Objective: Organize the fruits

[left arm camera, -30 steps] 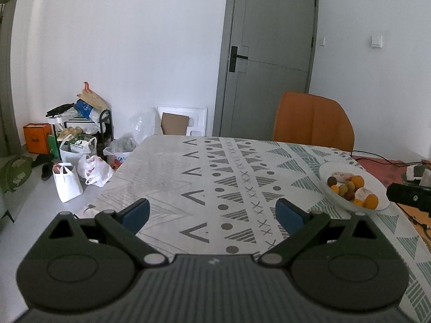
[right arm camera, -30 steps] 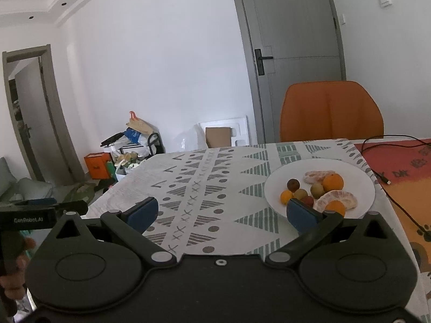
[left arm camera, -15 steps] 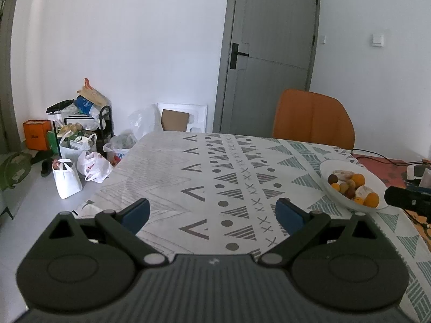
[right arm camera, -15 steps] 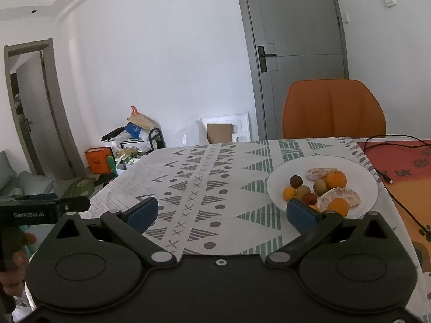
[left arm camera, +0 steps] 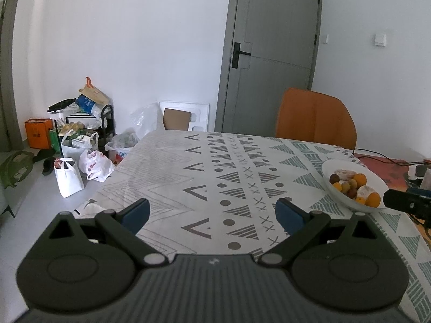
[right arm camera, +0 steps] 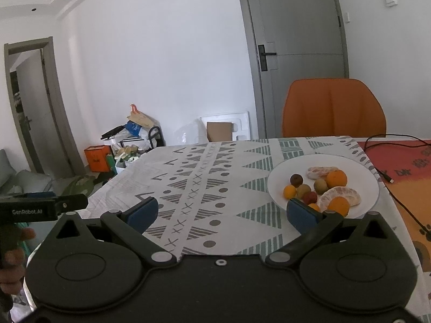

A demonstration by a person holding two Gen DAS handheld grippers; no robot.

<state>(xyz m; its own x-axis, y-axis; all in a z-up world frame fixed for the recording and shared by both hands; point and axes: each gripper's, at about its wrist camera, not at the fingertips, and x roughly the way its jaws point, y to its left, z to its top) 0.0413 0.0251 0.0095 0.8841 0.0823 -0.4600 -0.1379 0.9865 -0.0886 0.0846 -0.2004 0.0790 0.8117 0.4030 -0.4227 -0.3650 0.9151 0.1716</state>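
A white plate [right arm camera: 358, 167] on the patterned tablecloth holds mixed fruit: an orange [right arm camera: 336, 178], peeled citrus halves [right arm camera: 339, 195], a dark brown round fruit [right arm camera: 296, 179] and several small ones. In the left wrist view the same plate [left arm camera: 330, 166] lies at the far right. My right gripper [right arm camera: 220, 212] is open and empty, just in front of the plate, its right pad near the plate's front rim. My left gripper [left arm camera: 213, 212] is open and empty over the table's near left part. The right gripper's body [left arm camera: 406, 204] shows at the left view's right edge.
An orange chair [right arm camera: 334, 107] stands behind the table [right arm camera: 210, 167]. A black cable [right arm camera: 398, 188] runs over a red-orange mat [right arm camera: 404, 167] right of the plate. Bags and boxes [left arm camera: 78, 145] clutter the floor at left. A grey door [left arm camera: 272, 53] is behind.
Both grippers have drawn back and risen slightly, so the table and plate sit a little farther away in view. Both stay open and empty.
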